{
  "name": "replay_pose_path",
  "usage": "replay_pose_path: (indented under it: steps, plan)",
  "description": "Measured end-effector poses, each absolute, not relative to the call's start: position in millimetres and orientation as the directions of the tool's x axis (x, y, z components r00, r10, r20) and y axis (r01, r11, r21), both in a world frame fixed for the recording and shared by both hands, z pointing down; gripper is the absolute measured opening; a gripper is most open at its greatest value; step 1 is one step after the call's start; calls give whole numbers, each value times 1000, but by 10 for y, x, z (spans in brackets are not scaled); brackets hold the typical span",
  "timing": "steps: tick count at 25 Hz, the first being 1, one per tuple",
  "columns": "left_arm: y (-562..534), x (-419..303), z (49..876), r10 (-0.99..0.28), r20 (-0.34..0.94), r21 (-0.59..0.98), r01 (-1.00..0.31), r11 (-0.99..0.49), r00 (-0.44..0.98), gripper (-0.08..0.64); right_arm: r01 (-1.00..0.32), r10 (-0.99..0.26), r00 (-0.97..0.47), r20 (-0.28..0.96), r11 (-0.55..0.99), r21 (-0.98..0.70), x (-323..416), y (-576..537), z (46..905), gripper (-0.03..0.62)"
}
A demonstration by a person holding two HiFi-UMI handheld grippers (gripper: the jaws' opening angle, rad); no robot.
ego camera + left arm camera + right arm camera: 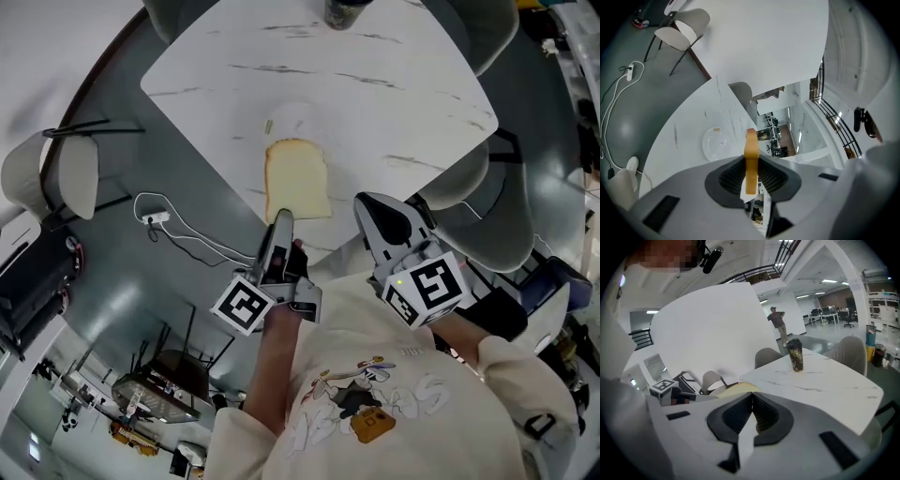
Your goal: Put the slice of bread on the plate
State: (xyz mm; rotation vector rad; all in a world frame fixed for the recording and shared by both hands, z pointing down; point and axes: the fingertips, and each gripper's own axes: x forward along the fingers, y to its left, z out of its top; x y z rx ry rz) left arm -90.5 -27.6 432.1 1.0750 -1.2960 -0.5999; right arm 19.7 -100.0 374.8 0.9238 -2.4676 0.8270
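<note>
The left gripper [282,223] reaches forward and slightly downward over the near edge of the table [403,103], its 2 jaws clamped on the near edge of the slice of bread [297,178]. The bread is held flat just short of the plate [298,114]. The right gripper [375,214] is angled the same way beside it, its jaws together and empty.

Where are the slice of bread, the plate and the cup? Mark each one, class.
slice of bread [297,178], head view, middle of its flat face.
plate [716,145], left gripper view, its bare middle.
cup [795,357], right gripper view, its dark side.
</note>
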Motion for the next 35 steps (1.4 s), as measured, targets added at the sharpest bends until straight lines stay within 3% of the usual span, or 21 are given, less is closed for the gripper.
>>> replay_pose_path:
  steps: [13, 35]
  plan:
    - [-588, -936, 4915, -831, 510, 859, -176, 481, 223, 87, -535, -291, -794, 534, 752, -385, -163, -1276, 4272, 6]
    - [-973, -1025, 5595, -796, 555, 831, -204, 518, 242, 87, -568, -278, -778, 564, 694, -441, -292, -1524, 5036, 6]
